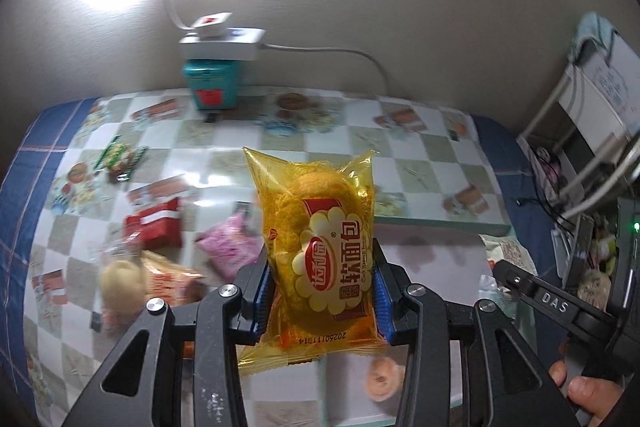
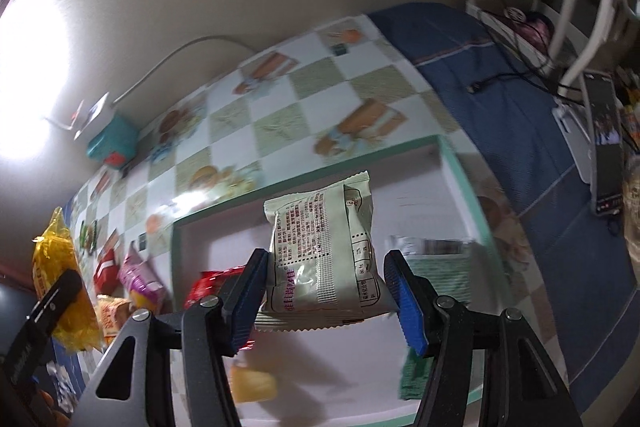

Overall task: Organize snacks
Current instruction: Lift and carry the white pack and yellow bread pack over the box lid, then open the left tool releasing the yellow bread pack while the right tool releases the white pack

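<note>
Snacks held: a yellow bread packet and a pale green packet, one in each gripper, both lifted off the table.
Left gripper: clenched on the yellow bread packet, blue pads pressing its two long sides; the packet stands upright with its printed label sideways.
Right gripper: grasping the pale green packet at its lower part, the printed back of the packet facing the camera; it hangs over the tray.
Tray: shallow, white inside with a green rim, lying on the table toward its right edge; inside it a red packet at the left wall, a yellow packet near the front, and a green-patterned packet on the right.
Loose snacks: on the table left of the tray lie a red packet, a pink packet, an orange bread packet and, farther toward the back left, a small green packet; motion blur hides finer detail.
Table: covered with a checked cloth printed with food pictures, blue cloth at both side edges.
Back edge: a teal box by the wall with a white power strip on top.
</note>
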`<state>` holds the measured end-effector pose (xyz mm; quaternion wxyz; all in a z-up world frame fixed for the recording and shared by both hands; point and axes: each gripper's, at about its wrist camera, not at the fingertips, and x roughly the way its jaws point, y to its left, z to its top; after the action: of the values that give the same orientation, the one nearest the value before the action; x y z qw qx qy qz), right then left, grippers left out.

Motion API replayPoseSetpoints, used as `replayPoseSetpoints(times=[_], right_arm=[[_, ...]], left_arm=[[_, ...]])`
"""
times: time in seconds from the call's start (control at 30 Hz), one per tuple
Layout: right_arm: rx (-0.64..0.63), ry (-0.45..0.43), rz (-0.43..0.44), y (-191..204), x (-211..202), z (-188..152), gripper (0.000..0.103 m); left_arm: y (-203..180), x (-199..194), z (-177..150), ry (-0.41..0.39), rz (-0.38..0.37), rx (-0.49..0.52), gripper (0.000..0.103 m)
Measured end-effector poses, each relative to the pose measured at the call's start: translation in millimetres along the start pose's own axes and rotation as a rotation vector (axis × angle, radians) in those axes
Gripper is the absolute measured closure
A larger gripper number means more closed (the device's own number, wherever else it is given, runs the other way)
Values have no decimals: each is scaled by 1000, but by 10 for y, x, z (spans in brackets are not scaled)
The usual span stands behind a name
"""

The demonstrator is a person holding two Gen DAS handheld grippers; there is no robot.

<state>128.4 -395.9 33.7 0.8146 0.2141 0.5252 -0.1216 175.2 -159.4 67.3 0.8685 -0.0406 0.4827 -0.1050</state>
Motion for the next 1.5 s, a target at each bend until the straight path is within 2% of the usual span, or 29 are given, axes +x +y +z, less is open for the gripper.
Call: replayPoseSetpoints(times=[0.37, 0.57, 0.83, 1.13, 1.33, 1.5], right_arm=[[38, 11, -25, -255, 178, 75, 41], [69, 12, -67, -453, 295, 148, 40], [96, -34, -84, -577, 370, 222, 41], [90, -78, -61, -540, 542, 242, 41], [84, -25, -65, -524, 665, 212, 41], [45, 31, -140, -494, 652, 197, 41]], left_arm=[[-813, 399, -87, 51, -63, 173, 59], [-1073, 717, -222, 113, -80, 240, 59], [-1123, 900, -260, 129, -83, 249, 59], [-1110, 983, -275, 142, -89, 242, 59], [-1087, 1001, -273, 152, -92, 240, 59], [-1086, 1011, -280, 160, -91, 241, 59]])
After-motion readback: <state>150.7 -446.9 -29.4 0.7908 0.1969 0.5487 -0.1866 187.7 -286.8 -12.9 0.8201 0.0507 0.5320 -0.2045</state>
